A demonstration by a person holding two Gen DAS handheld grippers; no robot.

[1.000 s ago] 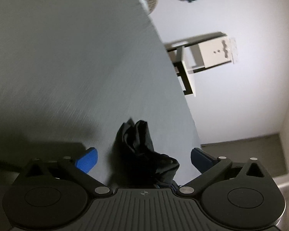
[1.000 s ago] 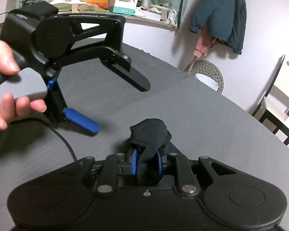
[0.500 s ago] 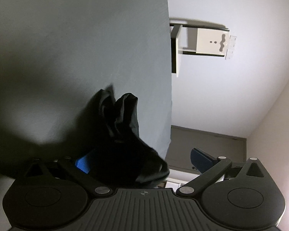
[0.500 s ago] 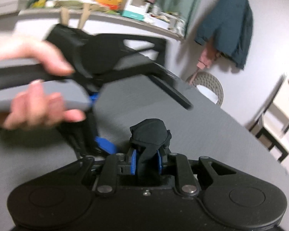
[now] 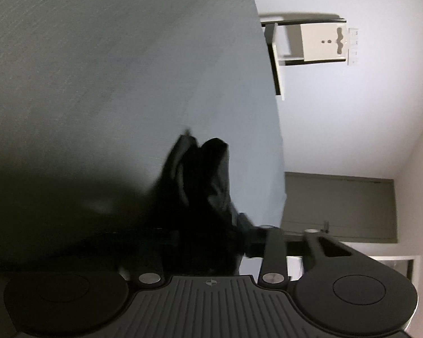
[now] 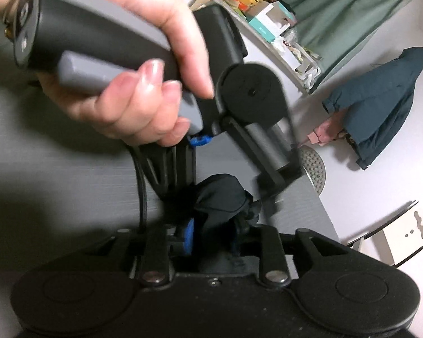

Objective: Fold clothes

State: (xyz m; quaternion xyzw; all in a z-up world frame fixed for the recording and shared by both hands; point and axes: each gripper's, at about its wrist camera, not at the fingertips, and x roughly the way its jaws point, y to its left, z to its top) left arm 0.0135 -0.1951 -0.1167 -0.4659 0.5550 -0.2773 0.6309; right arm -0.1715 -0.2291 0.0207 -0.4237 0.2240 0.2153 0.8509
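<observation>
The right gripper [image 6: 213, 235], low centre in its own view, has its blue-padded jaws pinched tight on a bunched piece of black fabric [image 6: 221, 197], which bulges up just past the fingertips. The left gripper [image 5: 211, 236] has come in right against it. In the left wrist view its linkage bars stand drawn in to the middle with the same black fabric [image 5: 203, 174] between them, so it looks clamped on the cloth too. The two grips sit almost touching on one wad, whose visible length runs forward, away from each camera. Neither hand is nearer; I judge the coming move to be drawing the grippers apart to stretch the fabric out.

The person's left hand [image 6: 127, 64] fills the upper left of the right wrist view, wrapped round the grey handle.

Beneath lies a grey textured tabletop [image 5: 112, 70]. Beyond its edge stand a white chair [image 5: 310, 45] and pale walls; a dark teal jacket [image 6: 380, 98] hangs at the right, a cluttered shelf [image 6: 268, 19] at the top.
</observation>
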